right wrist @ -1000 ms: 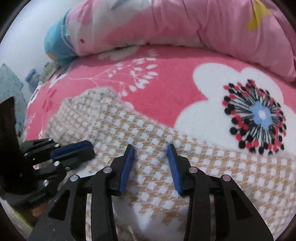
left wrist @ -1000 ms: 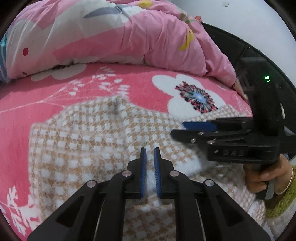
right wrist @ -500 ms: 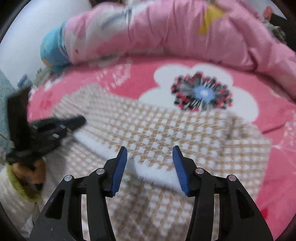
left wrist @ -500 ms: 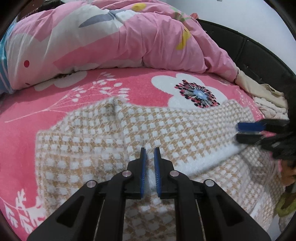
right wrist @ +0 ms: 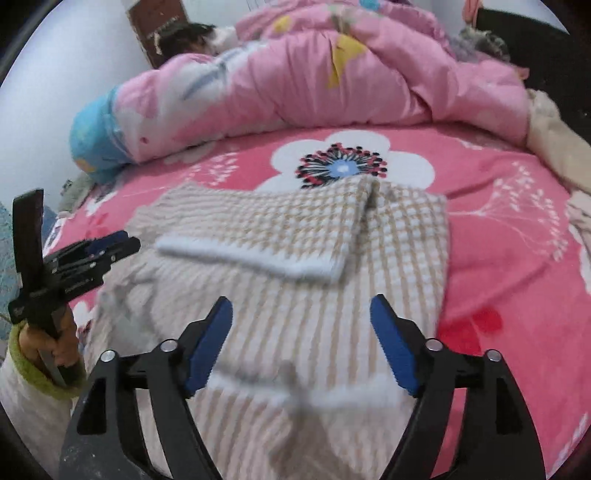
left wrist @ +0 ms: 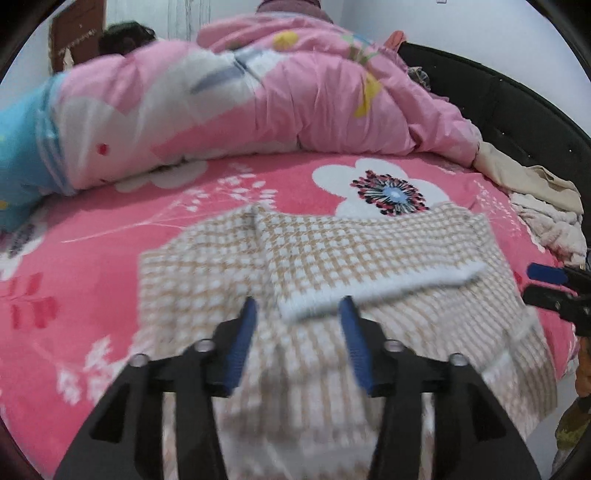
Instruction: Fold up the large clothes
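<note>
Left tool (left wrist: 299,325) (just opened) above checked garment (left wrist: 332,258).

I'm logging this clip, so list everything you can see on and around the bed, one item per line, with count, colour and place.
Garment: one, beige and white check, part folded in the middle of the bed, white-edged flap on top.
Blanket: one, pink with white flowers, spread under the garment.
Duvet: one, pink with white, yellow and blue patches, bunched along the far side.
Cloth pile: beige and cream, count unclear, right edge of the bed.
Bed frame: one, black, padded, far right.
Board: one, brown, against the far wall.
Left gripper: black, blue pads, jaws just opened, clear of the garment.
Right gripper: black, blue pads, jaws just opened wide, empty.
Left hand: green cuff, on the handle.
</note>
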The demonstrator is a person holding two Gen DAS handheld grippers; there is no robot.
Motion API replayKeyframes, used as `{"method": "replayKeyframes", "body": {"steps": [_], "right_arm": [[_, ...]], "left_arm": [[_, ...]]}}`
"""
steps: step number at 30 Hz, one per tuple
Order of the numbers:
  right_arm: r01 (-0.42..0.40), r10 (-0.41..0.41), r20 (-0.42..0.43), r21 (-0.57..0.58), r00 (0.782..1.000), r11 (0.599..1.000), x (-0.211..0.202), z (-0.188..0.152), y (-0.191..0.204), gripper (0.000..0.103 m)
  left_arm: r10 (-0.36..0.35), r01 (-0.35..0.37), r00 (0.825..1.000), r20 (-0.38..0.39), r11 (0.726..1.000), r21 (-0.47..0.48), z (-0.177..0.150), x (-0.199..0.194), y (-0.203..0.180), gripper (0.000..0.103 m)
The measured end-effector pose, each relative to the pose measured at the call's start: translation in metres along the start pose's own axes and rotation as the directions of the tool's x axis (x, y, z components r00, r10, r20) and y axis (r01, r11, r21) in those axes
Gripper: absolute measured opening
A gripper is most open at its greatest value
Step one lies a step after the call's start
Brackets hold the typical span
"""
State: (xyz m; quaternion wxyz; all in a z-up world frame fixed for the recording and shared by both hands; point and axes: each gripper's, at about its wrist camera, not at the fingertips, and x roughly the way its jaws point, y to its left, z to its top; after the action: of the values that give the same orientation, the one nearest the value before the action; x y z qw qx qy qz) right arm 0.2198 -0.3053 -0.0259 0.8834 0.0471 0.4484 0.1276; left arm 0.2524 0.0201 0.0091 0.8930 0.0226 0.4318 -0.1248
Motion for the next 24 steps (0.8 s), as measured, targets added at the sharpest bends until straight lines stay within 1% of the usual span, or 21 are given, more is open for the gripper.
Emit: {"method": "replayKeyframes", "body": {"steps": [1, 2, 3, 4, 6, 9, 11, 14, 15, 16, 18, 19, 21, 24], "right_arm": [[-0.002, 0.002, 0.006, -0.003, 1.0, 1.0, -0.011, -0.01, 0.006, 0.08], [-0.008, 0.008, 0.01, -0.008, 1.0, 1.0, -0.018, -0.017, 0.009, 0.084], [-0.01, 0.011, 0.013, -0.018, 1.0, 1.0, -0.026, -0.031, 0.016, 0.086], [-0.006, 0.006, 0.015, -0.024, 1.0, 1.0, -0.028, -0.036, 0.024, 0.087], [0.005, -0.004, 0.011, -0.044, 1.0, 0.999, -0.033, -0.057, 0.038, 0.088], [0.011, -0.011, 0.008, -0.063, 1.0, 0.998, -0.033, -0.076, 0.056, 0.09], [0.012, -0.012, 0.0, -0.062, 1.0, 0.998, -0.031, -0.09, 0.065, 0.091], [0.036, -0.038, -0.022, -0.076, 0.999, 0.996, -0.018, -0.108, 0.074, 0.093], [0.068, -0.072, -0.047, -0.088, 0.996, 0.994, -0.005, -0.114, 0.077, 0.094], [0.089, -0.097, -0.069, -0.107, 0.993, 0.99, 0.007, -0.118, 0.079, 0.094], [0.122, -0.138, -0.118, -0.13, 0.983, 0.984, 0.03, -0.127, 0.079, 0.096], [0.115, -0.128, -0.116, -0.112, 0.985, 0.987, 0.033, -0.129, 0.077, 0.096], [0.111, -0.121, -0.108, -0.099, 0.987, 0.989, 0.031, -0.128, 0.077, 0.096], [0.106, -0.116, -0.117, -0.083, 0.986, 0.991, 0.034, -0.128, 0.075, 0.096]], "left_arm": [[0.014, -0.014, 1.0, 0.002, 1.0, 0.007, -0.006, -0.013, -0.003, 0.059], [0.018, -0.018, 1.0, 0.006, 1.0, 0.012, -0.012, -0.025, -0.005, 0.067], [0.026, -0.026, 1.0, 0.012, 1.0, 0.018, -0.022, -0.04, -0.008, 0.077], [0.041, -0.042, 0.999, 0.014, 0.999, 0.023, -0.031, -0.051, -0.009, 0.08], [0.064, -0.064, 0.998, 0.017, 0.998, 0.029, -0.053, -0.071, -0.014, 0.086], [0.097, -0.097, 0.995, 0.006, 0.995, 0.003, -0.086, -0.085, -0.017, 0.095], [0.121, -0.122, 0.992, -0.021, 0.992, -0.034, -0.11, -0.083, -0.018, 0.097], [0.142, -0.146, 0.987, -0.072, 0.988, -0.05, -0.136, -0.067, -0.019, 0.097], [0.151, -0.156, 0.985, -0.087, 0.986, -0.051, -0.142, -0.061, -0.02, 0.097], [0.172, -0.179, 0.978, -0.115, 0.982, -0.053, -0.151, -0.05, -0.021, 0.097], [0.175, -0.186, 0.973, -0.152, 0.981, -0.059, -0.162, -0.035, -0.021, 0.097], [0.183, -0.195, 0.97, -0.161, 0.979, -0.066, -0.166, -0.03, -0.02, 0.098], [0.192, -0.202, 0.973, -0.125, 0.977, -0.07, -0.169, -0.032, -0.021, 0.098], [0.195, -0.205, 0.974, -0.116, 0.976, -0.079, -0.172, -0.031, -0.022, 0.098]]}}
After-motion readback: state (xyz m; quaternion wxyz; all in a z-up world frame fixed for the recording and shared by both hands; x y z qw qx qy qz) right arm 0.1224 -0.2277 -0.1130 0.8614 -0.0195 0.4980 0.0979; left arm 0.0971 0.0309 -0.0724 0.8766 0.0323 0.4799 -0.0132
